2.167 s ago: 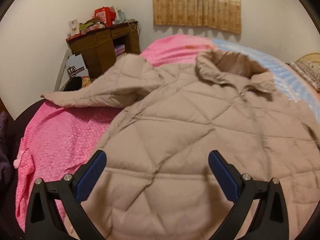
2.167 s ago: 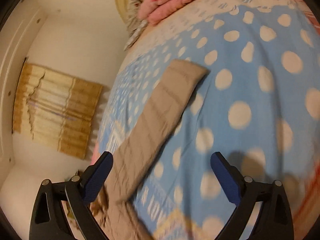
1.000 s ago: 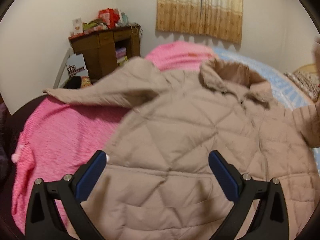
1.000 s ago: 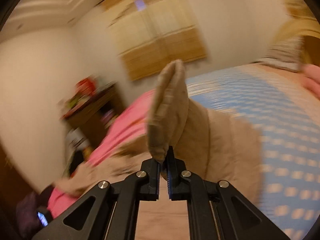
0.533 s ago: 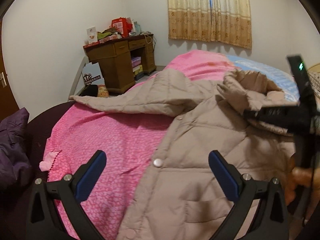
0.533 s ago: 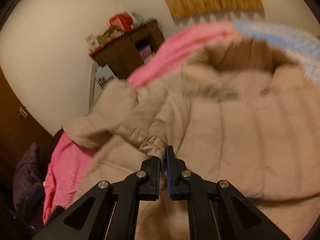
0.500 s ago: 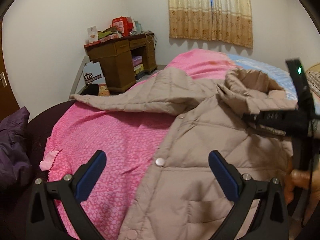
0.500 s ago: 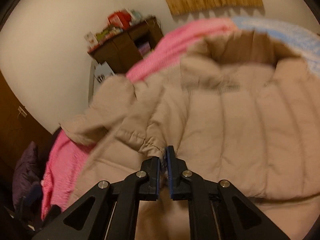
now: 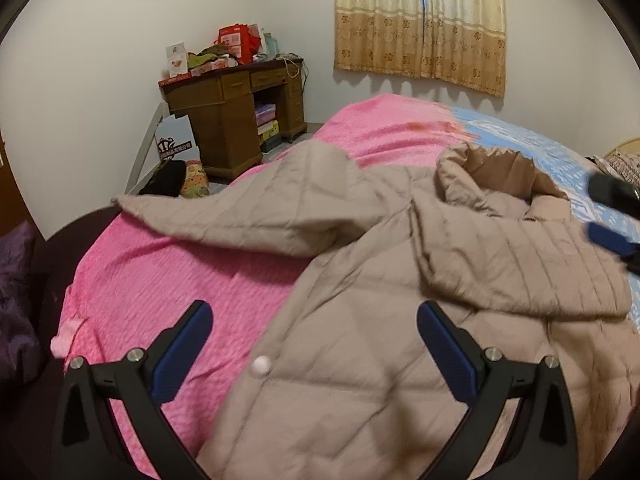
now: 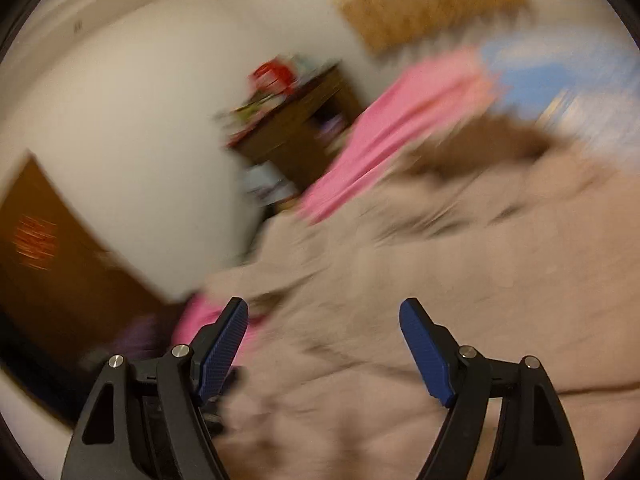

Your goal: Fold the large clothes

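Each gripper, left [image 9: 312, 340] and right [image 10: 324, 344], had black angular plastic arms, silver screws and blue ribbed pads [image 10: 222, 346].

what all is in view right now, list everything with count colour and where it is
jacket: 1, beige quilted, spread on the bed, one sleeve out to the left, the other folded across the chest
blanket: 1, pink, on the bed under the jacket
sheet: 1, light blue patterned, far right part of the bed
desk: 1, brown wood, in the far corner, red and green clutter on top
curtain: 1, yellow-tan, on the back wall
door: 1, brown, at left, blurred
purple fabric: 1, at the left edge
left tongs: 1, black with blue pads, open over the jacket
right tongs: 1, black with blue pads, open, holding nothing
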### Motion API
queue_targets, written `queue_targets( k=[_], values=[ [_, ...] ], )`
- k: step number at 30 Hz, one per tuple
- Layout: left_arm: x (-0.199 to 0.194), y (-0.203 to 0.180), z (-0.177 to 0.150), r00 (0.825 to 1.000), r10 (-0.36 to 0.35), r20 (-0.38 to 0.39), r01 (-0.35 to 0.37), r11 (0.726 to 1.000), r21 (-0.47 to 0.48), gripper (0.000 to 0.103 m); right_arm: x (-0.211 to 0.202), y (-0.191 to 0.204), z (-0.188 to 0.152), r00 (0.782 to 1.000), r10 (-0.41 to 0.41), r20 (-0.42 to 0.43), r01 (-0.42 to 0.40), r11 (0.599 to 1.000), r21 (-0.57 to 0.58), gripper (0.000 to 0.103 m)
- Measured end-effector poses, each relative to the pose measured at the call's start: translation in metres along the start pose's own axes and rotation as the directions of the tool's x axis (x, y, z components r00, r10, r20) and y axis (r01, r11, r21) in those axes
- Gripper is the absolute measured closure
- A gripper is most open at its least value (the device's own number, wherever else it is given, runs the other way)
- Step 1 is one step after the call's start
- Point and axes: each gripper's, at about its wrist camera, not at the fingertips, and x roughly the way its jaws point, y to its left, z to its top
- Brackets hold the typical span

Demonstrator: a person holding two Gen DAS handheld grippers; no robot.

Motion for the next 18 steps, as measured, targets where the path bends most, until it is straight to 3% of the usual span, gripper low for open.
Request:
queue_targets(
  k=[1, 2, 5, 8, 13, 15, 18],
  values=[
    [0.001, -0.004, 0.003, 1.0, 0.0, 0.005, 0.0, 1.0, 0.008, 0.0, -0.006, -0.007, 0.002, 0.998, -0.068, 0.016, 0.068, 0.997, -0.03, 0.04],
    [0.003, -0.012, 0.007, 1.0, 0.001, 0.013, -0.001, 1.0, 0.021, 0.0, -0.011, -0.018, 0.004, 0.992, -0.122, 0.023, 0.123, 0.992, -0.035, 0.043],
    [0.013, -0.031, 0.02, 1.0, 0.016, 0.022, -0.017, 0.999, 0.036, 0.0, -0.019, -0.067, 0.006, 0.976, -0.216, 0.021, 0.215, 0.976, 0.041, 0.043],
    [0.034, -0.049, 0.032, 1.0, 0.02, -0.022, -0.02, 0.999, 0.039, 0.0, -0.023, -0.114, 0.003, 0.95, -0.312, 0.003, 0.311, 0.946, 0.092, 0.043],
    [0.077, -0.069, 0.033, 0.989, 0.121, -0.086, -0.113, 0.989, 0.09, 0.0, -0.002, -0.165, -0.03, 0.935, -0.34, -0.1, 0.352, 0.921, 0.165, 0.043],
    [0.094, -0.068, 0.027, 0.978, 0.164, -0.132, -0.152, 0.984, 0.099, 0.0, 0.002, -0.172, -0.039, 0.941, -0.327, -0.085, 0.337, 0.925, 0.176, 0.043],
    [0.099, -0.065, 0.019, 0.977, 0.169, -0.133, -0.158, 0.983, 0.089, 0.0, 0.007, -0.167, -0.039, 0.927, -0.363, -0.093, 0.373, 0.919, 0.132, 0.042]
  ],
)
